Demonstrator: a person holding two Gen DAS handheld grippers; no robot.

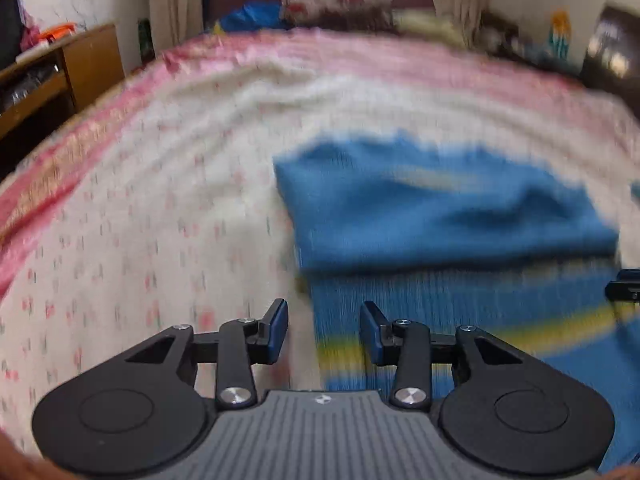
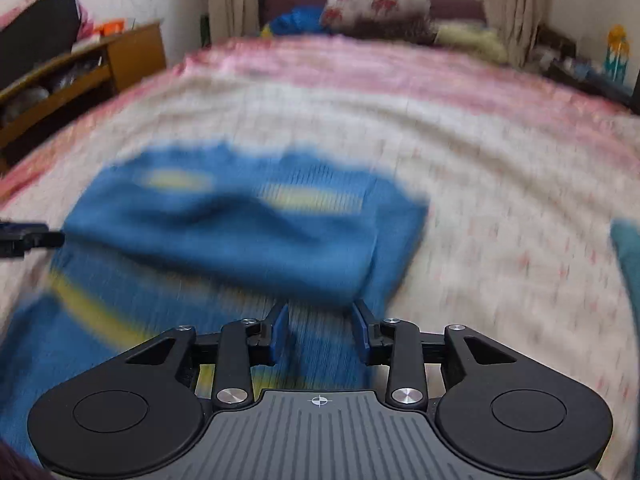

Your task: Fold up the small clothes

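One blue garment (image 1: pixel 448 216) with yellow stripes lies on one bed (image 1: pixel 160 208) under a white and pink flowered cover; two grippers are in view, the left gripper (image 1: pixel 323 332) and the right gripper (image 2: pixel 320 334), each with two fingers; one flowered pillow (image 2: pixel 376 2) sits at the far end; one wooden shelf unit (image 2: pixel 80 68) stands at the left wall; two curtains (image 2: pixel 230 0) flank one window; one more teal piece of cloth (image 2: pixel 628 256) shows at the right edge, too blurred to name.

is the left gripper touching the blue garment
Cannot tell. In the blurred left wrist view the left gripper stands open with nothing clamped, over the blue garment edge.
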